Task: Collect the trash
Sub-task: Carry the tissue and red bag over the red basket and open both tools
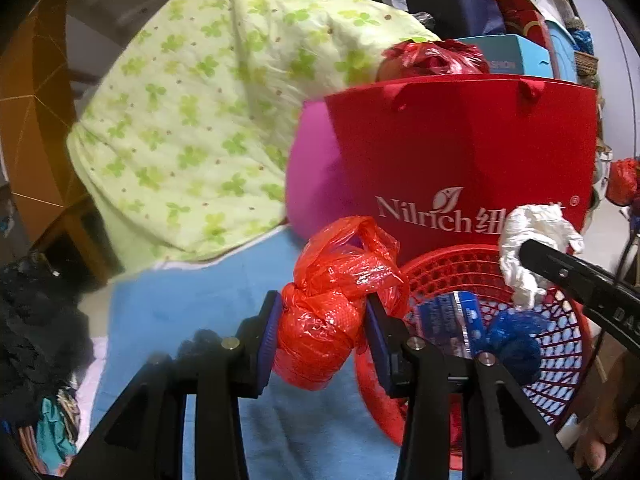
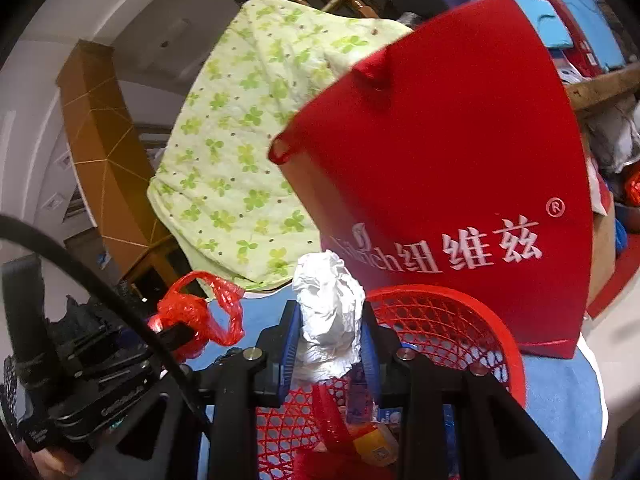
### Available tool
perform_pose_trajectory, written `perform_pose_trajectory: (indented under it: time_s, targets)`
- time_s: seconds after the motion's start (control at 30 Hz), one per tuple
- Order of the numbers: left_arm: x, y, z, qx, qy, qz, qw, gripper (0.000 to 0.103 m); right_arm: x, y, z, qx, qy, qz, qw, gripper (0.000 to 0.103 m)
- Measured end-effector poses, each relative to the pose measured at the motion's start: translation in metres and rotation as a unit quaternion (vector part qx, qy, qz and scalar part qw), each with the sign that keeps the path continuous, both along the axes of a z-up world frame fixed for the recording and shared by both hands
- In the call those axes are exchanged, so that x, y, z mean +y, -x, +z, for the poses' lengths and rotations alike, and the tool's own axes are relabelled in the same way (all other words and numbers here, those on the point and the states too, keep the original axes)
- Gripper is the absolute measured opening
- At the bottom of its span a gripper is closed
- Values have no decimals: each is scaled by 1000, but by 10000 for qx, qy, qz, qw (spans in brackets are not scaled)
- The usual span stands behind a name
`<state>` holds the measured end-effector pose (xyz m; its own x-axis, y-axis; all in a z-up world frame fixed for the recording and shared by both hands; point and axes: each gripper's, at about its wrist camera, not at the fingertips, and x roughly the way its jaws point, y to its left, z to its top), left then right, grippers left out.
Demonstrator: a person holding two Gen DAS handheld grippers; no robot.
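Blue cloth; crumpled red plastic bag

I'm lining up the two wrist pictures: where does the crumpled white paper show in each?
Left wrist view: the crumpled white paper sits right of centre, pinched in the right gripper, above the red mesh basket.
Right wrist view: it stands at bottom centre between that gripper's blue pads, over the basket.
Shared landmark: the red Nilrich paper bag behind the basket.
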<state>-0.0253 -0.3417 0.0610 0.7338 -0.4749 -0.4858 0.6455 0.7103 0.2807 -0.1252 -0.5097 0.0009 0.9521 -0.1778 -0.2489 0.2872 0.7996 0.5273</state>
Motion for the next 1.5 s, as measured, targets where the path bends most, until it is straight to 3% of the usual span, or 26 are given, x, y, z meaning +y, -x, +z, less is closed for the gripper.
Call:
perform_pose_trajectory:
  time_s: [0.1, 0.5, 0.9, 1.0, 1.13, 1.33, 1.4, 1.47, 1.5]
  targets:
    - [-3, 0, -2, 205, 30, -158, 9997, 43, -3, -1, -2, 26, -101, -68, 9999, 32]
    - [-8, 5, -6, 285, 22, -337, 9990, 43, -5, 0, -4, 86, -164, -113, 9998, 32]
    - [-6, -1, -17, 1030, 283, -845, 9907, 46, -9, 0, -9, 186, -342, -273, 9989, 32]
    - [-5, -2, -19, 1134, 291, -899, 9890, 49, -8, -1, -8, 198, -330, -283, 9989, 32]
    - [-2, -2, -22, 1244, 344, -982, 9868, 62, -12, 1, -10, 165, -454, -279, 9984, 35]
    - [6, -3, -27, 1232, 321, -909, 9877, 63, -13, 3, -11, 87, -497, -246, 9984, 35]
    - [14, -8, -29, 1245, 317, -780, 9886, 63, -11, 2, -10, 78, -470, -239, 9986, 40]
    - [25, -13, -30, 1246, 331, -660, 9895, 63, -9, 3, -8, -9, -453, -228, 9987, 63]
    - [31, -16, -32, 1238, 325, -587, 9900, 63, -8, 4, -6, -77, -392, -229, 9989, 63]
